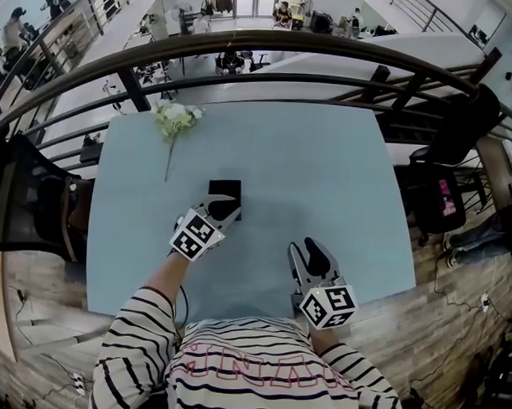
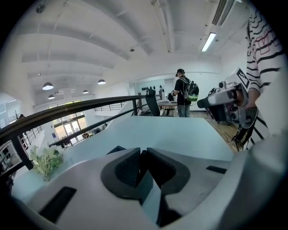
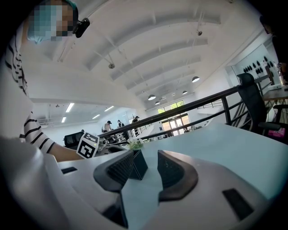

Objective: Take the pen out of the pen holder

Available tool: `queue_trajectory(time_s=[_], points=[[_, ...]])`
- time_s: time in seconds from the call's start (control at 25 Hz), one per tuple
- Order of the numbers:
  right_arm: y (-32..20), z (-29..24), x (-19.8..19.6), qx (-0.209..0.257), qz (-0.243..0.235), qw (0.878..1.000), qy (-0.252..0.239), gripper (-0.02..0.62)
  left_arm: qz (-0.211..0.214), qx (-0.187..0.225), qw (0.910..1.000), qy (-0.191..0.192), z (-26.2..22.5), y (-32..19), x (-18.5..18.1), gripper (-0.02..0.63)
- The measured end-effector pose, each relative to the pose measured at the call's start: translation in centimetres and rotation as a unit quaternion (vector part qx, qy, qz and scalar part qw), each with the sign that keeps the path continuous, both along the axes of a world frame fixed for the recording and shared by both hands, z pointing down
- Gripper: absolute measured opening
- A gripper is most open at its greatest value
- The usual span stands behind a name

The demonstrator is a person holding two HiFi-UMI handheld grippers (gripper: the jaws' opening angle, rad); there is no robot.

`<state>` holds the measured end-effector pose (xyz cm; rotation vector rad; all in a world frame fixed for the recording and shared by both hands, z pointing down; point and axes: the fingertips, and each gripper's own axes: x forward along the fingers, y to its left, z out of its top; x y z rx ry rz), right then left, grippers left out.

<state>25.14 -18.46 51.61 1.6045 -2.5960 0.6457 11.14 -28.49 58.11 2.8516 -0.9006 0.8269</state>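
A black square pen holder [image 1: 224,188] stands mid-table on the pale blue table [image 1: 325,160]. My left gripper [image 1: 225,208] reaches over its near side. In the left gripper view the pads [image 2: 128,168] stand almost together with a slim dark pen [image 2: 143,167] pinched between them. A corner of the pen holder [image 2: 118,149] shows just beyond. The rest of the pen is hidden by the jaws. My right gripper [image 1: 311,250] rests low near the table's front edge, jaws apart and empty. Its own view shows the pen holder [image 3: 138,165] farther off, beyond the open right gripper [image 3: 146,168].
A white flower sprig [image 1: 177,119] lies at the table's far left, also seen as a sprig [image 2: 45,161] in the left gripper view. A dark railing [image 1: 270,49] curves behind the table. Black chairs [image 1: 25,200] stand at the sides. A person [image 2: 183,96] stands far off.
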Motion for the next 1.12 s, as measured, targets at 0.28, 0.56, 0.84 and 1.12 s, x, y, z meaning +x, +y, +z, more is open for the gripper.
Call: queue_trajectory(time_s=[0.28,0.56,0.84,1.12], points=[[0.5,-0.3,0.0,0.0,0.016,1.0,-0.002,0.176,0.0,0.008,0.9999,0.008,-0.7,0.2,-0.1,0.058],[0.6,-0.8,-0.9,0.001,0.023,1.0,-0.004,0.176,-0.002,0.03,0.9989,0.037,-3.4,0.5,-0.6,0.058],[0.6,-1.6,-2.7,0.008,0.023,1.0,-0.004,0.176,-0.007,0.059,0.9963,0.062,-6.9,1.1,-2.0,0.058],[0.7,-2.3,-5.1,0.016,0.022,1.0,-0.003,0.176,-0.013,0.088,0.9922,0.087,-10.6,1.8,-4.2,0.057]])
